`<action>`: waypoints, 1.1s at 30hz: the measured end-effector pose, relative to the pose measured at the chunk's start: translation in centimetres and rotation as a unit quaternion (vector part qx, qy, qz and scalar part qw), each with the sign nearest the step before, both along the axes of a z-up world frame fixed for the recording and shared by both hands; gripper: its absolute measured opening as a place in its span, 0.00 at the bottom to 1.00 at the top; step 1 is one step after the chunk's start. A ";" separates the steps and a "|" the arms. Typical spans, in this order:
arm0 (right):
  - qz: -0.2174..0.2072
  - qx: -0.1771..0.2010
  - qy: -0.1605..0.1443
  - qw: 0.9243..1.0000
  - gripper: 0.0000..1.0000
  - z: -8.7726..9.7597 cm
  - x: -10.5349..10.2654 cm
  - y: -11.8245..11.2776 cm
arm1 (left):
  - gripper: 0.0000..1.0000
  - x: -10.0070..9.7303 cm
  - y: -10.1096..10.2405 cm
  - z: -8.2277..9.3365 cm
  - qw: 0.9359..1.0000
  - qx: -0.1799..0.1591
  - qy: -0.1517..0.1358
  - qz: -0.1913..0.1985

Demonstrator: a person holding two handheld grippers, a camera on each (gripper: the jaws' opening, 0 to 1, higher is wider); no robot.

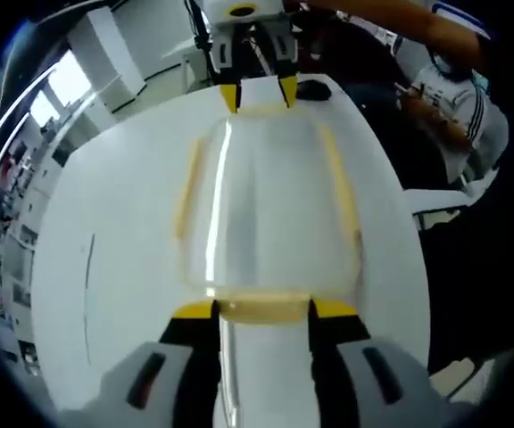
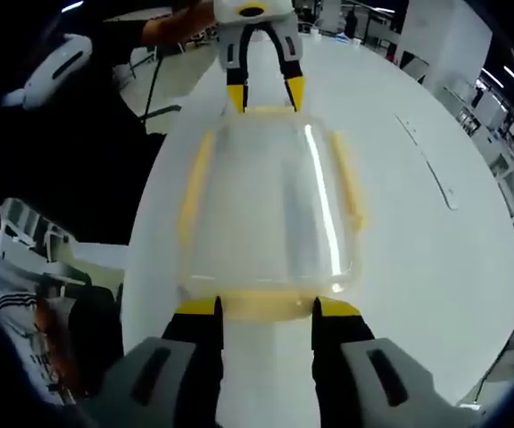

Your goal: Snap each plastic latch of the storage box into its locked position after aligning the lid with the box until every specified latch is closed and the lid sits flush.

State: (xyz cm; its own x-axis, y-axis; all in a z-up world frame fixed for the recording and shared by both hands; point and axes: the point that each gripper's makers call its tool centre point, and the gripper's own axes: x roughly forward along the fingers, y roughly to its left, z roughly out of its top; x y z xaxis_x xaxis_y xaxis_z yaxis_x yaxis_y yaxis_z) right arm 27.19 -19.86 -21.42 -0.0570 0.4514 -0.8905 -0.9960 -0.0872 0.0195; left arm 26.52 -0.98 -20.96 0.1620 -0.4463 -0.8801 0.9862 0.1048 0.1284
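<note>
1. Left gripper view: clear storage box [image 1: 266, 209] with yellow trim sits on the white desk [image 1: 114, 267], lid [image 1: 270, 178] on top, straight ahead of the camera.
2. Left gripper [image 1: 263, 309]: yellow-tipped jaws apart, one tip on each side of the near yellow latch [image 1: 264, 309]. Tips are right at the latch's ends; can't tell if they actually press it.
3. Right gripper [image 1: 258, 94] comes in from the far side of the box, jaws apart, yellow tips at the far short edge of the lid.
4. A person's arm and striped sleeve [image 1: 458, 98] at upper right, beyond the desk edge.
5. Right gripper view: same box [image 2: 270, 201] on the desk [image 2: 435, 267], seen from the opposite end. Yellow side latches [image 2: 348, 183] run along both long edges, lying against the box walls.
6. Right gripper [image 2: 266, 308]: jaws apart, tips flanking the near yellow latch [image 2: 266, 306] at that end. Contact unclear.
7. Left gripper [image 2: 264, 94] at the far end, jaws apart, tips at the far lid edge.
8. Lid looks level on the box in both views; can't confirm the end latches are snapped.
</note>
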 end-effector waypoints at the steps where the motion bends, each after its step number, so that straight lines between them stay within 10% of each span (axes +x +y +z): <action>1: -0.002 -0.003 0.002 1.000 0.35 0.0 -0.1 0.3 | 0.36 0.0 0.3 0.1 1.000 -0.001 0.000 0.000; 33: 0.022 -0.006 0.001 1.000 0.36 -0.7 -0.7 10.3 | 0.36 -1.3 10.3 -0.7 0.999 0.032 0.004 0.028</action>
State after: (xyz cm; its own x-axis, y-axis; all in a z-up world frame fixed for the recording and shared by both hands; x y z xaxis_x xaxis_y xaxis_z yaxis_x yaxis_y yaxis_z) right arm 26.52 -9.53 -22.12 -0.0787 0.4383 -0.8954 -0.9911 -0.1315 0.0227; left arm 25.22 9.30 -21.67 0.1779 -0.3788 -0.9082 0.9799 0.1525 0.1283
